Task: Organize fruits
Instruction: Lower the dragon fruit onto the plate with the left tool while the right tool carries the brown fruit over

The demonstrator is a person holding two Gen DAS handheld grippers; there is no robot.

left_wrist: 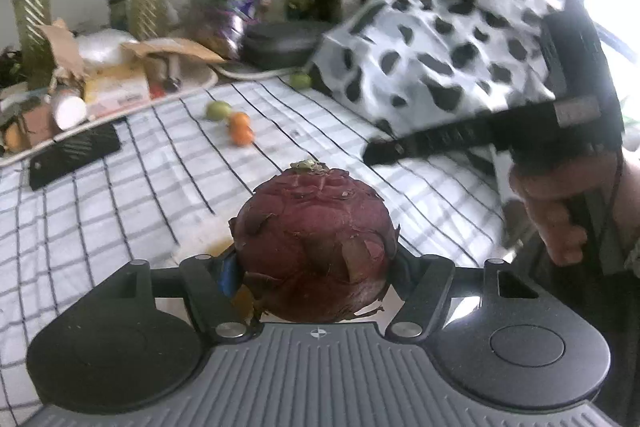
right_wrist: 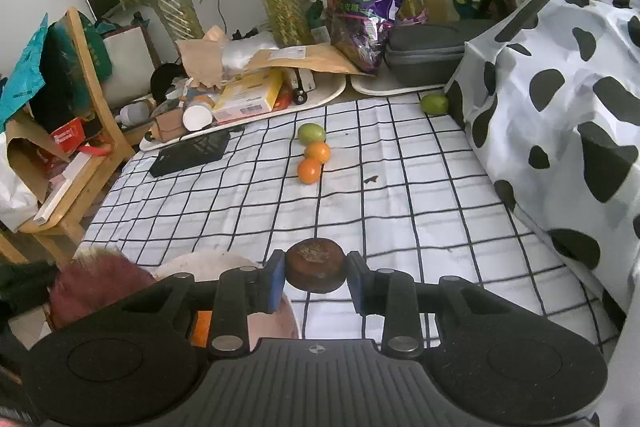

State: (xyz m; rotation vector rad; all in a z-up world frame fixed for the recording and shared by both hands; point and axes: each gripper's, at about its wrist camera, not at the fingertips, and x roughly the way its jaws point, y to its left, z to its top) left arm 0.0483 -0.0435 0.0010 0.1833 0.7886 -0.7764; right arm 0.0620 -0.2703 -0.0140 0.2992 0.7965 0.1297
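My left gripper point(left_wrist: 314, 259) is shut on a dark red dragon fruit point(left_wrist: 314, 247), held above a pale plate point(left_wrist: 204, 231). The dragon fruit also shows at the lower left of the right wrist view point(right_wrist: 100, 283). My right gripper point(right_wrist: 316, 275) is shut on a small dark brown round fruit point(right_wrist: 316, 269), just right of the plate point(right_wrist: 208, 265). On the checked cloth lie two oranges point(right_wrist: 309, 171) point(right_wrist: 318, 151) and a green fruit point(right_wrist: 311, 133); another green fruit point(right_wrist: 434, 103) lies by the spotted cover. In the left wrist view the right gripper point(left_wrist: 480, 135) reaches in from the right.
A cow-spotted cover point(right_wrist: 560, 87) rises along the right side. A black flat object point(right_wrist: 188, 153) lies on the cloth at the back left. White trays point(right_wrist: 320, 99) with boxes, paper and a grey case, plus vases of plants, stand behind. A wooden chair point(right_wrist: 80, 107) is at left.
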